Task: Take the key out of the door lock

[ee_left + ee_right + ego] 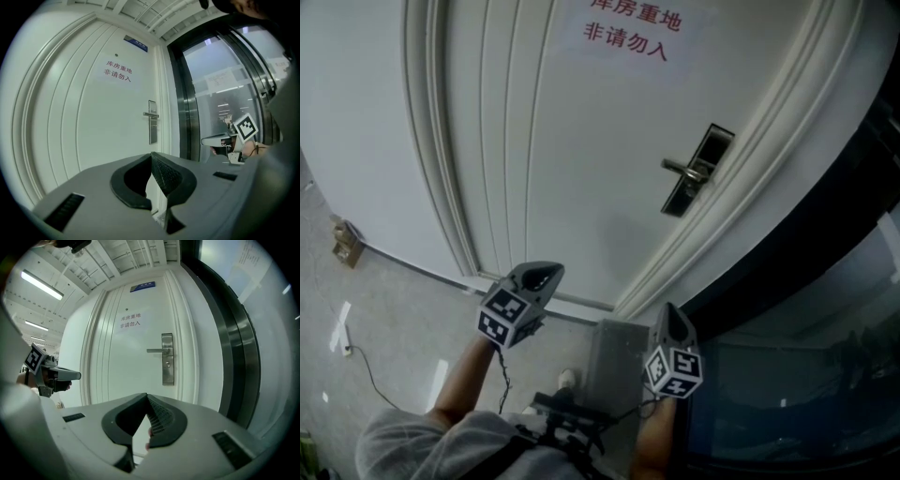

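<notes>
While the person stands back from a white door [581, 169], both hand-held grippers point level at it and are well apart from its lock. The left gripper [546, 272] is at the lower centre of the head view. Its jaws are closed tip to tip with nothing between them, as the left gripper view [151, 155] shows. The right gripper [668, 314] is just to its right and nearer the door frame. Its jaws are also pressed together and empty in the right gripper view [146, 395]. Each gripper carries a marker cube [504, 314], and a bare forearm [455, 394] shows behind the left one.

The lock plate [698, 169] is a tall metal strip near the door's right edge, with a lever handle [680, 169] pointing left. In the right gripper view a small dark spot shows on the plate [167, 364] below the handle. The key is too small to make out there, and neither gripper holds it.

A sign [628, 33] in red characters is on the upper door, and a blue plate [142, 286] is above it. A dark-framed glass wall [806, 375] runs to the right of the door. On the grey floor [394, 319] to the left, a small box [347, 244] sits against the wall and a thin cable [370, 375] trails nearby.
</notes>
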